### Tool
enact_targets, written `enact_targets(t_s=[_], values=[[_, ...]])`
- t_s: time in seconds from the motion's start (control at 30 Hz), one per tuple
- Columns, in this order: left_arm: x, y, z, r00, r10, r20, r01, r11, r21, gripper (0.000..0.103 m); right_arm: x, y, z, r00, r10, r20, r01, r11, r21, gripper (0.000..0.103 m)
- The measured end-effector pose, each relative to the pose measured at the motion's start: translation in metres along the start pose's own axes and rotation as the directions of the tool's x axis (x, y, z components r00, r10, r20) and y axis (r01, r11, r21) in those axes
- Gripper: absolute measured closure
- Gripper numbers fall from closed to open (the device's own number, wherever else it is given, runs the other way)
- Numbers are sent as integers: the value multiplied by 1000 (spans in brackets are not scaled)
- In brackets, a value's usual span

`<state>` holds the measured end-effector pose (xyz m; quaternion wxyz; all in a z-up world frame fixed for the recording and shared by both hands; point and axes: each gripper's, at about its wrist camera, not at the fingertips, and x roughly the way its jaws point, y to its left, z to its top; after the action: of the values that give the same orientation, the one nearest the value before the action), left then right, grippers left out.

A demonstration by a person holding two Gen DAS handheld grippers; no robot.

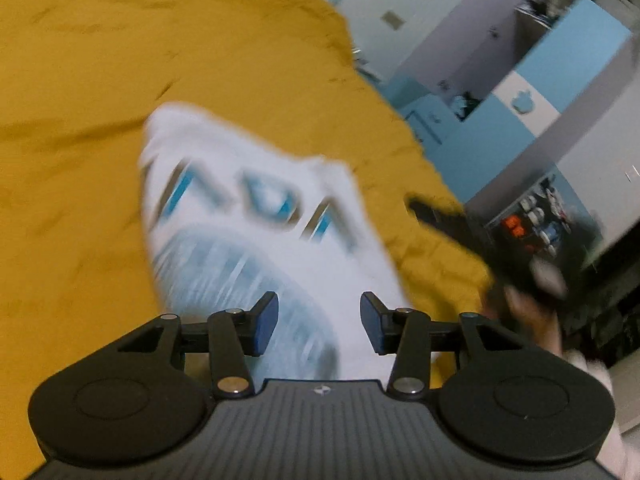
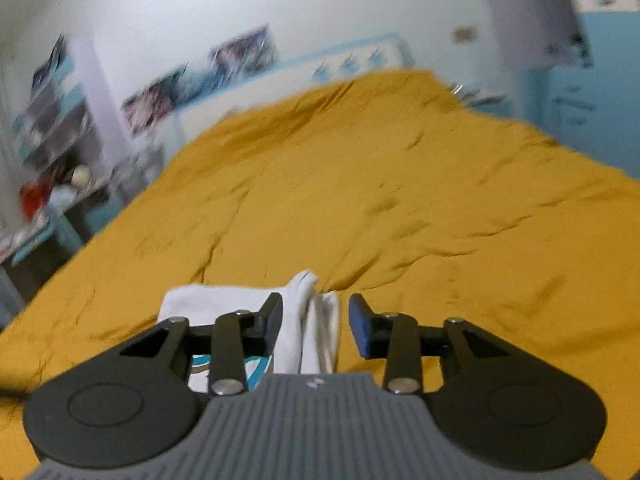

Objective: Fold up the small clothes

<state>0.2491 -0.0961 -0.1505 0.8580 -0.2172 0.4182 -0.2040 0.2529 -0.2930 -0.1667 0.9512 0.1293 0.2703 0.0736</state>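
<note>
The left gripper (image 1: 319,322) has its jaws apart with nothing pinched; the white garment (image 1: 256,216) lies on the bed beyond and beneath them, untouched by the pads. The right gripper (image 2: 316,330) is also parted: a raised fold of the same white garment (image 2: 308,316) stands up between its pads, apparently brushing the left one while the right one stands clear, so it does not look clamped. The garment rests flat on the mustard bedspread (image 1: 100,100), near its front edge.

By the look of it a fold has just been laid and let go. The next move calls for choosing fresh edges to pinch, or smoothing that upstanding ridge before folding again.

The garment bears blue and grey block lettering above a striped blue patch, too blurred to read. Each gripper's grey body carries a small white emblem, illegible.
</note>
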Motion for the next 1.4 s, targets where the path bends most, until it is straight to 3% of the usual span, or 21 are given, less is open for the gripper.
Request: enact_targets(t_s=[0.13,0.3,0.33,0.37,0.5,0.67,0.77,0.83,0.9,0.97,1.03,1.1,1.23,1.4], values=[[-12,22,-14,1000,11,15,-9,995,-96,51,51,6,17,997,11,-77,-13,1000,-27,70],[1,22,-15,999,32,-4,-32,994,-106,50,92,9,18,987,49,-155,-46,999,26,70],[2,22,-20,999,36,-7,-36,993,-116,49,98,11,16,985,64,-162,-63,998,11,87],[4,23,-23,999,35,-8,-36,991,-128,47,101,14,11,985,56,-166,-57,998,-4,98],[9,17,-28,1000,28,-9,-29,992,-126,42,103,15,12,991,11,-130,-15,1000,-25,101],[11,13,-30,999,29,-33,-32,995,-99,43,128,7,-7,977,-25,-213,22,1000,-13,99],[-12,12,-27,999,29,-23,-31,994,-101,44,110,5,-1,985,-15,-174,19,1000,19,91],[-29,13,-31,998,60,15,-58,995,-86,44,75,10,3,994,10,-111,-9,1000,12,87],[-37,17,-35,997,62,37,-58,992,-114,44,32,16,0,994,96,-61,-95,995,16,84],[-40,22,-40,997,19,69,-8,988,-155,44,-8,23,-11,985,170,-28,-169,985,16,75],[-38,19,-41,996,-24,91,39,987,-158,44,-43,33,-29,973,229,-18,-229,973,-3,74],[-34,12,-42,994,-50,101,63,990,-130,44,-63,40,-45,965,257,-43,-258,966,-21,73],[-14,2,-44,997,-56,43,61,993,-102,44,-69,48,-75,955,261,-138,-269,962,-44,73],[12,10,-62,999,0,-50,-5,995,-100,44,-56,32,-103,965,153,-214,-166,985,-45,78]])
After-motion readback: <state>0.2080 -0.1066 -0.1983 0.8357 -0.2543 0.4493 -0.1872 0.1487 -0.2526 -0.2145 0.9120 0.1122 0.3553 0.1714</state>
